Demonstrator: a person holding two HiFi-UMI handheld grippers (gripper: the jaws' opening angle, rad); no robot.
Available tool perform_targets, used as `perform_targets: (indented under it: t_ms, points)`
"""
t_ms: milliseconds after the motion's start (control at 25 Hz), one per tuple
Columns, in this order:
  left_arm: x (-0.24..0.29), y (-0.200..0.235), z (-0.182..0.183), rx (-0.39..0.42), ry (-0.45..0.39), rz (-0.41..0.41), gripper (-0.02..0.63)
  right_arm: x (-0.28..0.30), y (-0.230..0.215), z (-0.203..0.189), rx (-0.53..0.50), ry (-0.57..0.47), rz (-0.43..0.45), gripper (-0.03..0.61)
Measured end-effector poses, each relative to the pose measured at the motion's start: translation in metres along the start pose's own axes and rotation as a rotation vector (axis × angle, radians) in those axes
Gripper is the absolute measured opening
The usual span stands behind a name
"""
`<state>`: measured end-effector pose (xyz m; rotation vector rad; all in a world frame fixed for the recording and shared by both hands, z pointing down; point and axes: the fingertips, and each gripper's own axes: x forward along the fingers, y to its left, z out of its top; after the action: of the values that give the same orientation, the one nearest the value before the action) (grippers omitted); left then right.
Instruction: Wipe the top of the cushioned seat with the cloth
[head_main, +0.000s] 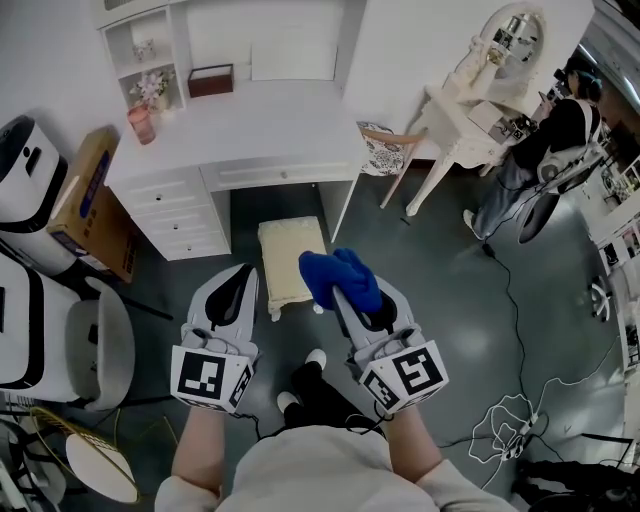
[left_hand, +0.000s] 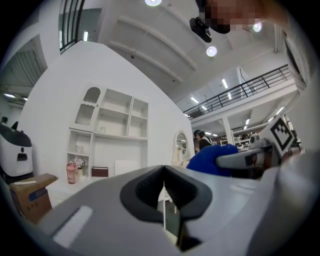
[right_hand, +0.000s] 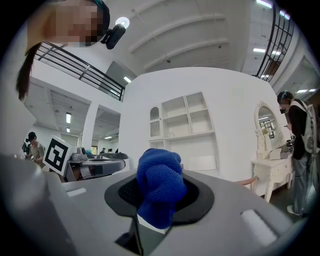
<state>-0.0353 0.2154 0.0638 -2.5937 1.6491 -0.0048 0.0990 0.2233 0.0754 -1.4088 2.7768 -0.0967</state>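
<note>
- one white desk with drawers stands against the wall at the top of the head view, its knee gap facing the person.
- one white dressing table with a mirror stands to the right of the desk, and a person in dark clothes stands at its far side.
- one cardboard box leans against the left end of the desk.
- the cushioned seat, cream and rectangular, stands on the dark floor in front of the desk's knee gap, with its far end just under the desk edge.
- the left gripper is held over the floor just left of the seat; in the left gripper view its two pads meet at the tips and nothing sits between them.
- the right gripper is held beside it, near the seat's right edge; its jaws are closed on the cloth.
- the cloth, blue and bunched into a thick knitted wad, bulges up out of the right gripper's jaws; from the head view it overlaps the seat's right front corner, and whether it touches the cushion cannot be told.
- one pink cup stands on the left part of the desk top.
</note>
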Motion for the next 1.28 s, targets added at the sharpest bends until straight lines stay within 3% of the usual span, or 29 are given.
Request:
perform_targets:
  t_ms: [680, 1280]
  points:
    - [0.051, 0.052, -0.013, 0.005, 0.021, 0.016, 0.0, 0.076, -0.024, -0.004, 0.01, 0.003, 0.01, 0.127]
    - [0.152, 0.108, -0.005, 0.027, 0.005, 0.089, 0.0, 0.182, -0.089, 0.012, 0.014, -0.014, 0.091, 0.127]
